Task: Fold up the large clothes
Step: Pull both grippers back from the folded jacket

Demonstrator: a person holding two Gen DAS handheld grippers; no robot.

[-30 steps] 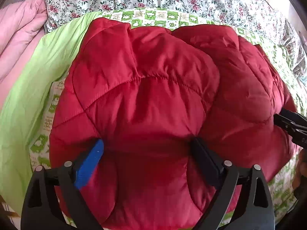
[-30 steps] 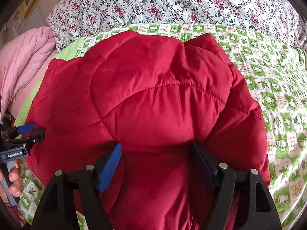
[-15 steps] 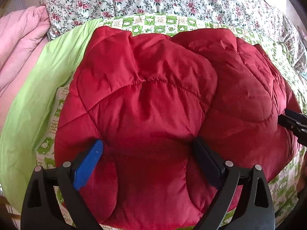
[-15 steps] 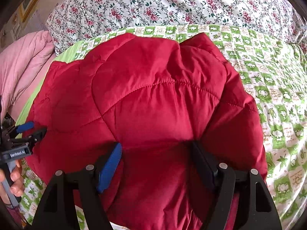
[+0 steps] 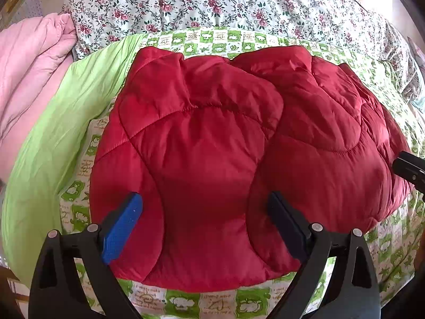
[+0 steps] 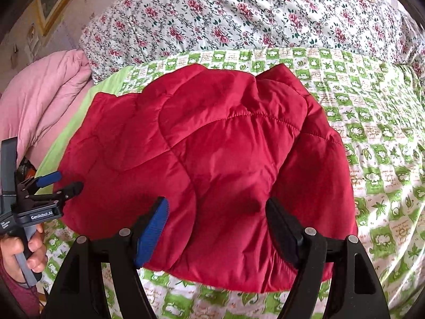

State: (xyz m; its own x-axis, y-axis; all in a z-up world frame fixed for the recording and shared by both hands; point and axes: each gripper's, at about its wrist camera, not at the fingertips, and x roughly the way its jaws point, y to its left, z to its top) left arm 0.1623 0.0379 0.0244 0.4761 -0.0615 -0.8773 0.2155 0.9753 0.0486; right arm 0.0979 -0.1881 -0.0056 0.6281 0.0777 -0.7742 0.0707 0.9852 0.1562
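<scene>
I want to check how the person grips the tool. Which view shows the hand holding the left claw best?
The right wrist view. At its left edge the hand wraps the grey handle below the left claw, beside the red jacket. The left wrist view shows only that claw's own fingers from behind, no hand.

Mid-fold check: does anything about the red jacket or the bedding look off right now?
Nothing damaged or spilled. The red quilted jacket lies folded on the green patterned sheet, puffy, its far edge uneven. Both tongs, left and right, stand open above it.
</scene>
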